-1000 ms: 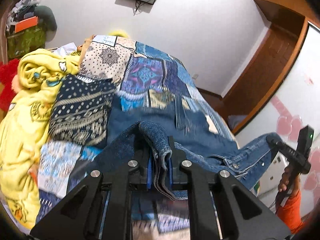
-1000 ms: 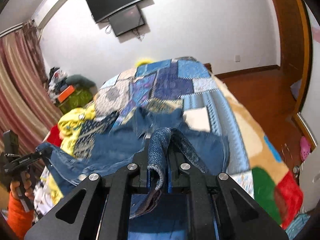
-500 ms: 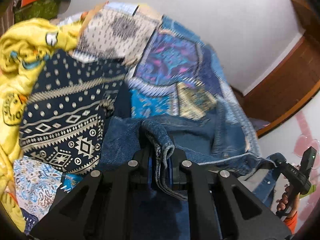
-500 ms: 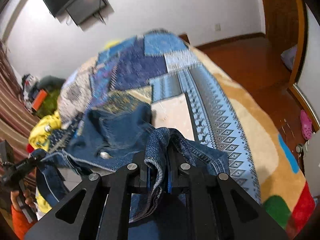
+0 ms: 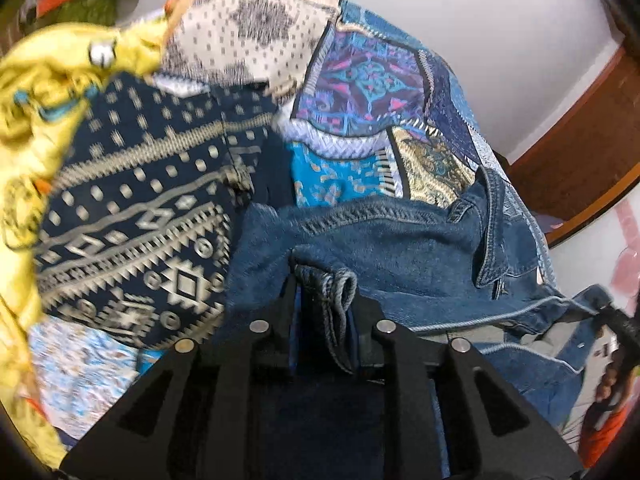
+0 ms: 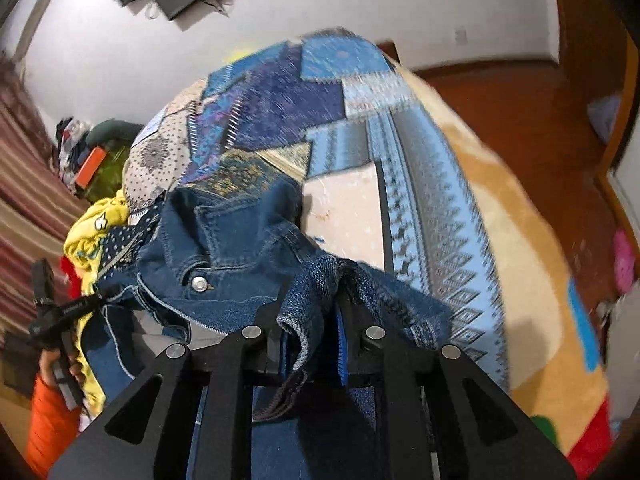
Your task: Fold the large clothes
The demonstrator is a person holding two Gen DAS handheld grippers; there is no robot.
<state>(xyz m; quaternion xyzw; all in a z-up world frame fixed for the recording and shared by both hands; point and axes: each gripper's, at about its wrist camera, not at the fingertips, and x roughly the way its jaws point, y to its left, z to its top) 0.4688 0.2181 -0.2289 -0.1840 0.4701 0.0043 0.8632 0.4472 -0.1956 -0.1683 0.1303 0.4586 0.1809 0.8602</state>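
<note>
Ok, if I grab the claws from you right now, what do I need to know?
Left claw: jaws have just been opening; the hem of the blue denim jacket sits loosely between them.
Right claw: shut on another bit of hem.
The jacket lies bunched on the patchwork bedspread, beside a navy patterned cloth.
Done: nothing folded yet.
Left: spread it flat, then fold.

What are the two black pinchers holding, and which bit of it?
Both have the blue denim jacket by bunched edge folds. The right gripper pinches its fold; the left gripper has just been opening, fold between its jaws, seemingly loose.
</note>
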